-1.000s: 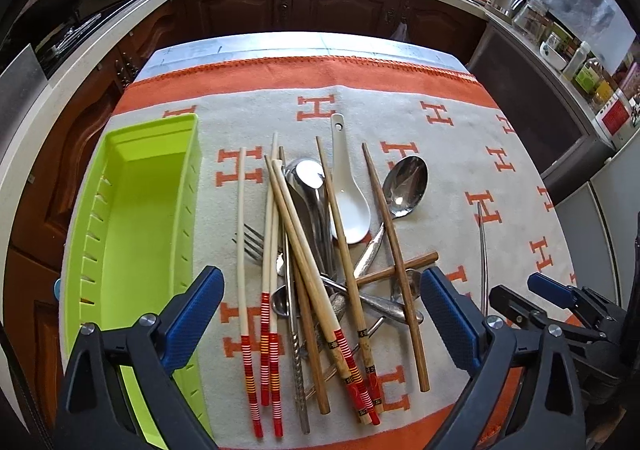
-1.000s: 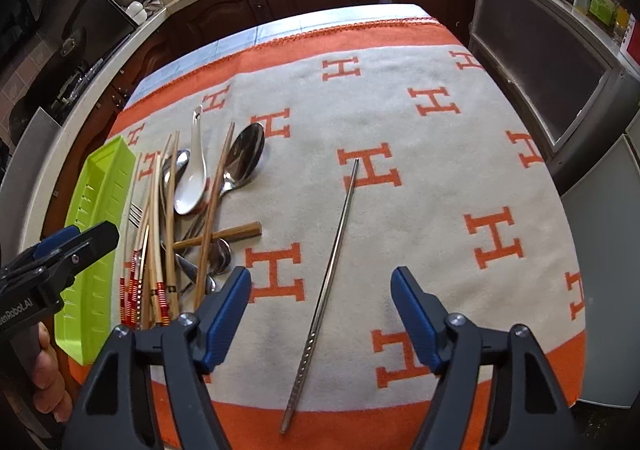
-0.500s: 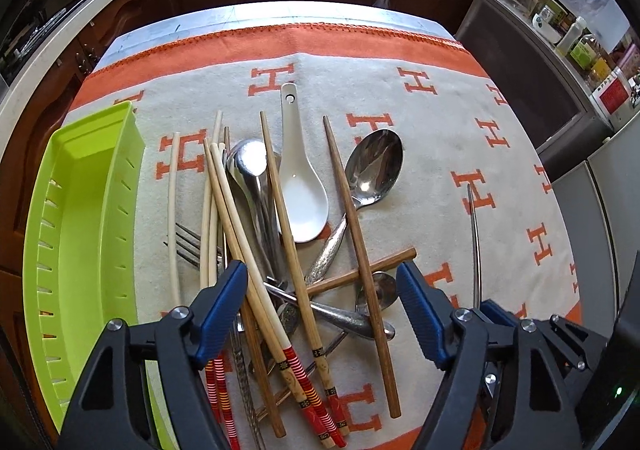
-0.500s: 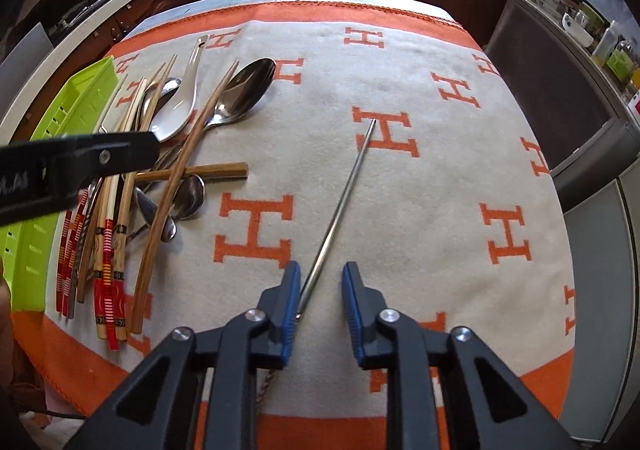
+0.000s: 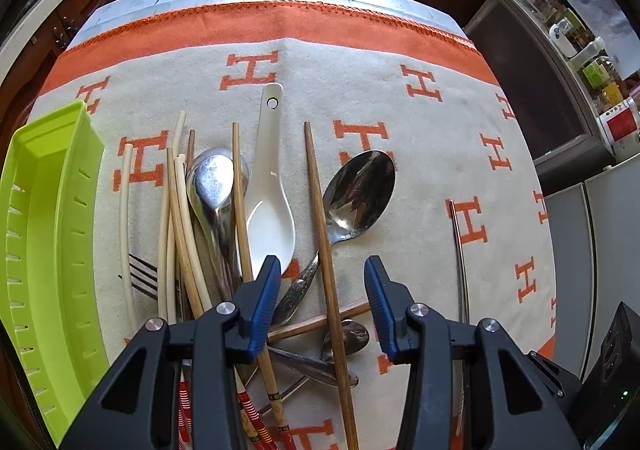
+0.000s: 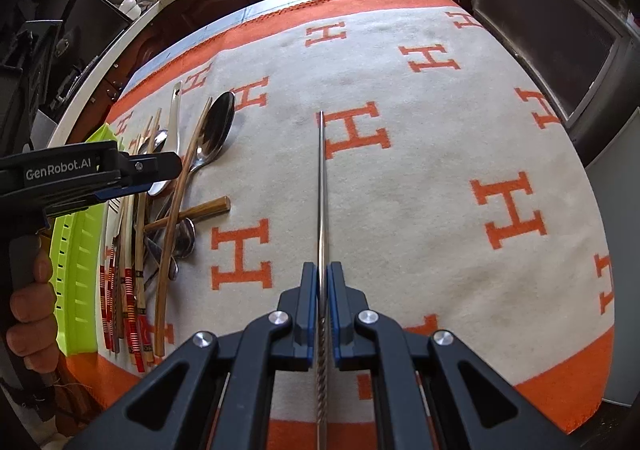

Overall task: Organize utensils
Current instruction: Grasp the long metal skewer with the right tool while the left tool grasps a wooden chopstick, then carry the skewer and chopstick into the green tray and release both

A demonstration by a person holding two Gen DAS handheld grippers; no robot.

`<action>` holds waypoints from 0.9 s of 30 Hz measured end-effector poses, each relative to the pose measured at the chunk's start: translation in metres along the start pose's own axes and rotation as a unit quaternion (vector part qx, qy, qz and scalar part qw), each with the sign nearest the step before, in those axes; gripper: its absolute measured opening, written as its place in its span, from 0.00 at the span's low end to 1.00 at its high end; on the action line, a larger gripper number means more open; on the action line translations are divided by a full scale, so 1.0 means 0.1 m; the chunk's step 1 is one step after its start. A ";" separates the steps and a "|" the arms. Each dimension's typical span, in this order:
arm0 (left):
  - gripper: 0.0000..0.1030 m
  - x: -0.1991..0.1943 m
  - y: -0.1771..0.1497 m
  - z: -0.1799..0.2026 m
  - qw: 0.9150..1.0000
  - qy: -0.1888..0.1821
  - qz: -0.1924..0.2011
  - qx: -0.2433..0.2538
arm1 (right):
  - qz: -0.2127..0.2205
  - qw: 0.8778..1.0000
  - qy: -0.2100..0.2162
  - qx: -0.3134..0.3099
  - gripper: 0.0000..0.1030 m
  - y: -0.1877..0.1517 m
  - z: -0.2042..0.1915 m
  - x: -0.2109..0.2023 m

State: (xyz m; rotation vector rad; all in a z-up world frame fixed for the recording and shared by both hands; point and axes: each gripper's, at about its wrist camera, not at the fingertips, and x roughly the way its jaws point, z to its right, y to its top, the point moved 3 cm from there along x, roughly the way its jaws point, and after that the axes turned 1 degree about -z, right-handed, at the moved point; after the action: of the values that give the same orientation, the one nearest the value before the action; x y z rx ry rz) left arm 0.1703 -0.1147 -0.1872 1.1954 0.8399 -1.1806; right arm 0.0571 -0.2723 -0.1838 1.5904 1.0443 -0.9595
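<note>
A pile of utensils lies on the cloth: pale and brown chopsticks (image 5: 320,217), a white ceramic spoon (image 5: 269,189), a large metal spoon (image 5: 358,193), a smaller metal spoon (image 5: 214,179) and a fork (image 5: 140,276). My left gripper (image 5: 320,302) is open, its jaws either side of the brown chopstick and the large spoon's handle. My right gripper (image 6: 323,306) is shut on a metal chopstick (image 6: 322,185) lying apart on the right; that chopstick also shows in the left wrist view (image 5: 459,250). The left gripper shows in the right wrist view (image 6: 132,173).
A lime green slotted tray (image 5: 44,250) sits at the left edge of the orange-and-cream cloth (image 6: 420,169). Dark cabinets and a countertop ring the table. An appliance (image 5: 532,81) stands close on the right.
My right gripper has closed on the metal chopstick. My left gripper has moved forward over the pile and narrowed its opening around the brown chopstick.
</note>
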 end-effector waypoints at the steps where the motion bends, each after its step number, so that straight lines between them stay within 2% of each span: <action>1: 0.36 0.00 0.01 0.01 1.000 -0.002 0.000 0.002 | 0.000 1.000 0.003 0.003 0.05 0.00 0.01 0.00; 3: 0.35 0.00 0.01 0.05 1.000 0.001 -0.003 0.009 | -0.001 1.000 0.009 0.007 0.05 0.00 0.03 0.00; 5: 0.29 0.02 0.00 0.08 1.000 0.005 -0.013 0.008 | -0.003 1.000 0.014 0.010 0.05 0.00 0.04 0.01; 9: 0.25 0.13 -0.02 0.08 0.999 0.008 -0.036 0.002 | -0.004 1.000 0.023 0.014 0.05 0.00 0.05 0.01; 11: 0.17 0.17 -0.03 0.09 0.999 0.004 -0.043 -0.002 | -0.003 1.000 0.025 0.015 0.05 0.00 0.05 0.01; 14: 0.10 0.21 -0.04 0.11 0.999 0.000 -0.049 -0.001 | -0.004 1.000 0.027 0.014 0.05 -0.02 0.07 0.00; 18: 0.09 0.29 -0.08 0.13 0.998 -0.006 -0.060 -0.006 | -0.006 0.999 0.030 0.018 0.05 -0.03 0.08 0.00; 27: 0.04 0.14 -0.11 0.05 1.000 -0.010 -0.021 -0.007 | -0.001 0.999 0.041 0.025 0.05 -0.04 0.11 -0.09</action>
State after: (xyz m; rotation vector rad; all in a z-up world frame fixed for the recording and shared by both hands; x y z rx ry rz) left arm 0.1619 -0.1220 -0.2019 1.1567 0.8616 -1.2172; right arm 0.0496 -0.2844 -0.1793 1.6816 1.0856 -0.9362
